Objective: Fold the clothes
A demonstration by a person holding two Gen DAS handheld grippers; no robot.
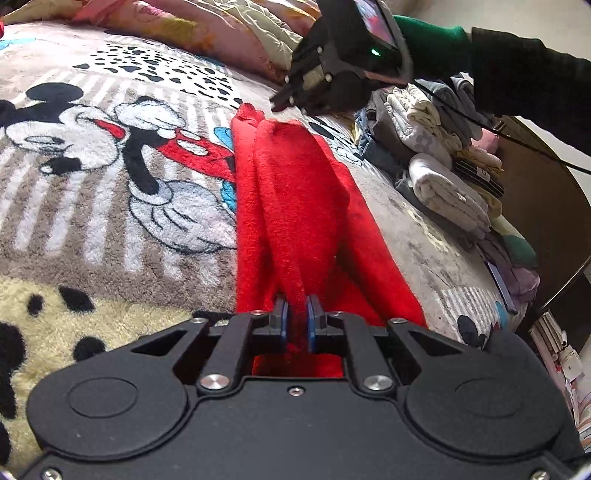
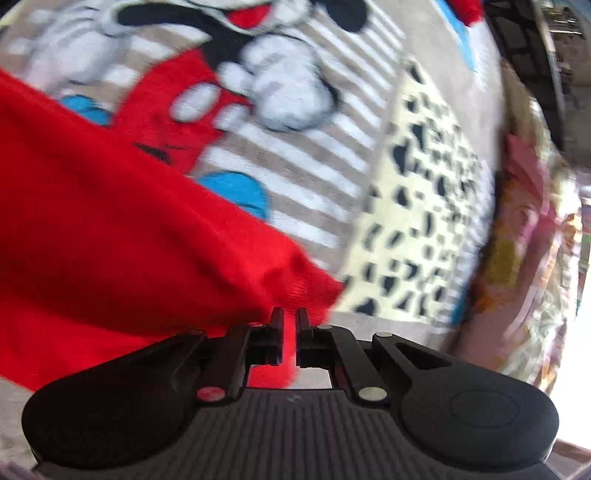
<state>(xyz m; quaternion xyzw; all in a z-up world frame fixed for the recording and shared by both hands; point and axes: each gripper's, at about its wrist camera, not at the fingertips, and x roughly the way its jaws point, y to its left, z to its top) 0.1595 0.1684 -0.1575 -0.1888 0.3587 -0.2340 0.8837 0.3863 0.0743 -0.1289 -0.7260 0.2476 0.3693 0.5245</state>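
A red knit garment (image 1: 295, 206) lies stretched in a long folded strip across the cartoon-mouse blanket (image 1: 110, 221). My left gripper (image 1: 297, 317) is shut on its near end, with the fabric bunched between the blue pads. At the far end my right gripper (image 1: 280, 103), held by a hand with a green cuff and dark sleeve, points down at the strip's tip. In the right wrist view, which is blurred, the right gripper (image 2: 290, 319) has its fingers nearly together with the red garment (image 2: 129, 229) between them, and the ribbed cuff sits just ahead of the tips.
Stacks of folded clothes (image 1: 443, 184) line the bed's right side, beside a dark wooden bed frame (image 1: 535, 192). Pink and cream bedding (image 1: 221, 29) is heaped along the far edge. The same bedding (image 2: 524, 229) shows at the right of the right wrist view.
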